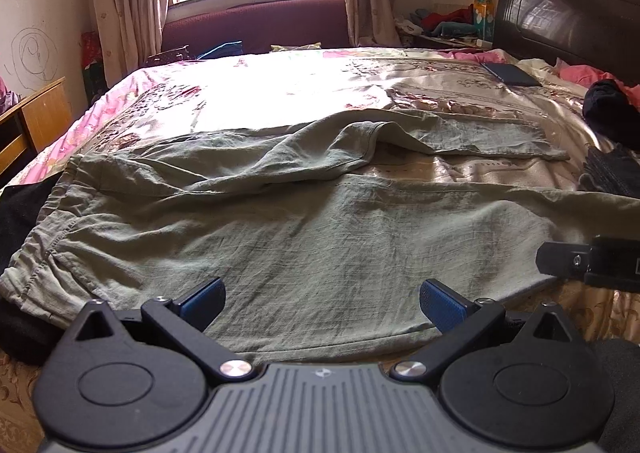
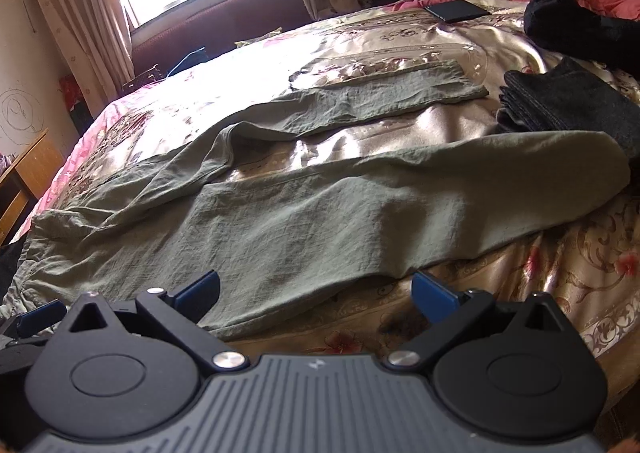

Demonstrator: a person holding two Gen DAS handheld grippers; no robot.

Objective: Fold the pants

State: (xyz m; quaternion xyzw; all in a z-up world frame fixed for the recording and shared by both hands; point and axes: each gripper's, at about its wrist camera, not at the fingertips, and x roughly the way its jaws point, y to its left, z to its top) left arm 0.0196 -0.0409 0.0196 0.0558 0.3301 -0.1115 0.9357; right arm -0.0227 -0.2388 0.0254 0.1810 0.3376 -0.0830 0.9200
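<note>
Grey-green pants (image 1: 304, 237) lie spread across the bed, waistband at the left, both legs running right and splayed apart. The far leg (image 1: 480, 135) is wrinkled near the crotch. My left gripper (image 1: 322, 303) hovers open over the near leg's upper part, nothing between its blue pads. In the right wrist view the same pants (image 2: 320, 213) fill the middle. My right gripper (image 2: 316, 293) is open above the near leg's lower hem edge, holding nothing. The right gripper's finger (image 1: 568, 261) shows at the right edge of the left wrist view.
The bed has a floral satin cover (image 1: 460, 169). Folded dark clothes (image 2: 560, 105) lie beyond the leg ends, a black garment (image 2: 568, 29) and a dark phone-like slab (image 2: 456, 11) near the headboard (image 1: 560, 17). A wooden desk (image 1: 36, 117) stands left; a window is behind.
</note>
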